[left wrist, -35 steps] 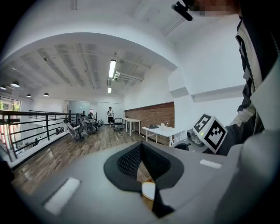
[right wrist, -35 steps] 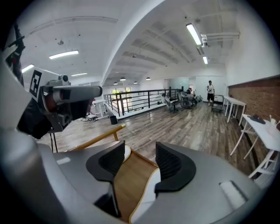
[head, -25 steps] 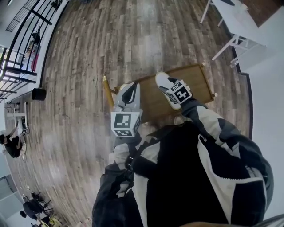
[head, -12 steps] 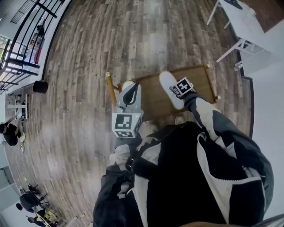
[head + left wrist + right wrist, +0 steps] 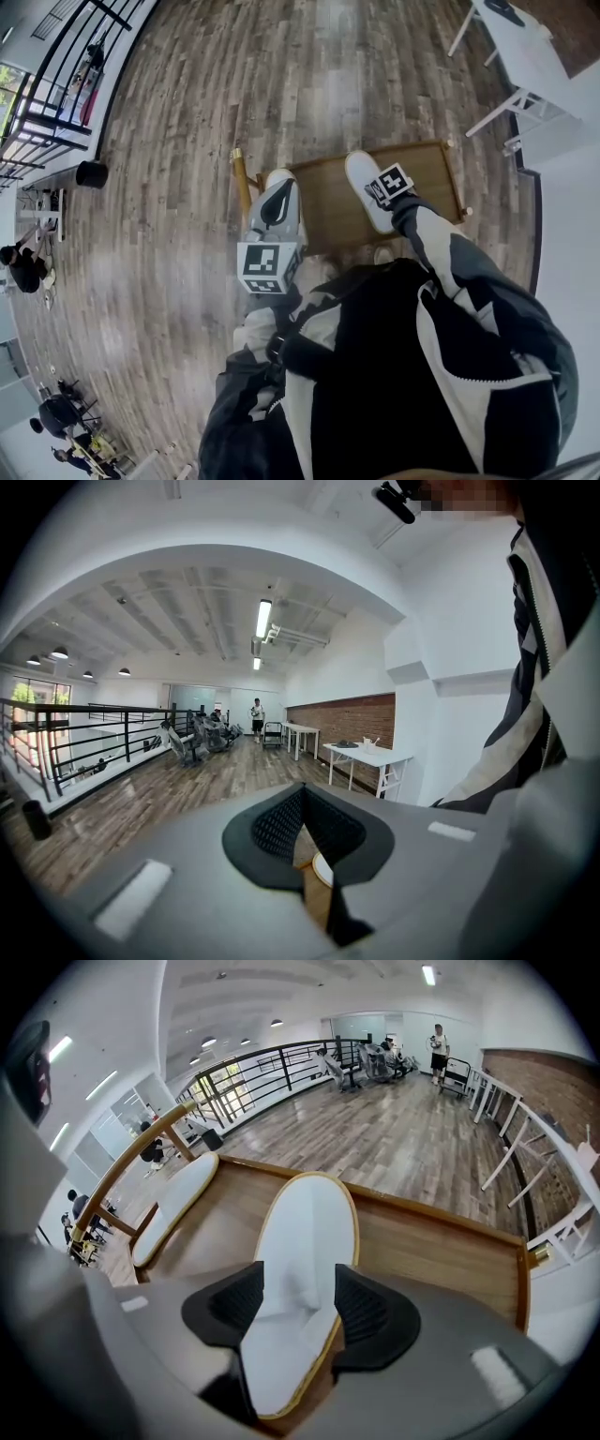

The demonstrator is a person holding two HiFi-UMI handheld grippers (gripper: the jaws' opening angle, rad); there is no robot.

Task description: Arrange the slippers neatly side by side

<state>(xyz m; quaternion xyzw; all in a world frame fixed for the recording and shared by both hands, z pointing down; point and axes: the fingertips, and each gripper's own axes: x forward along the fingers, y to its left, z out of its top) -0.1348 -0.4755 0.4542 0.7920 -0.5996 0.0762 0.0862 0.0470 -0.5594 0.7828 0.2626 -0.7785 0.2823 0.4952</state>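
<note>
**Slipper between the right tongs, left tongs shut**

One slipper lies flat on the wooden table, sole down and toe pointing away. Its heel end sits between the jaws of the right tongs. Those jaws stand wide apart, one dark pad on each side of the white upper, and they are closing. Whether the pads already press on the slipper cannot be told.

The second slipper lies apart to the left, by the table's raised rim, and is angled away from the first, so the two are not parallel.

The left tongs have their jaws together with nothing between them. In the head view they hang over the table's left end, above the second slipper, covering most of it. Through the slit below the pads, a strip of the table and a curved slipper edge show.

Around the table is plank floor.
</note>
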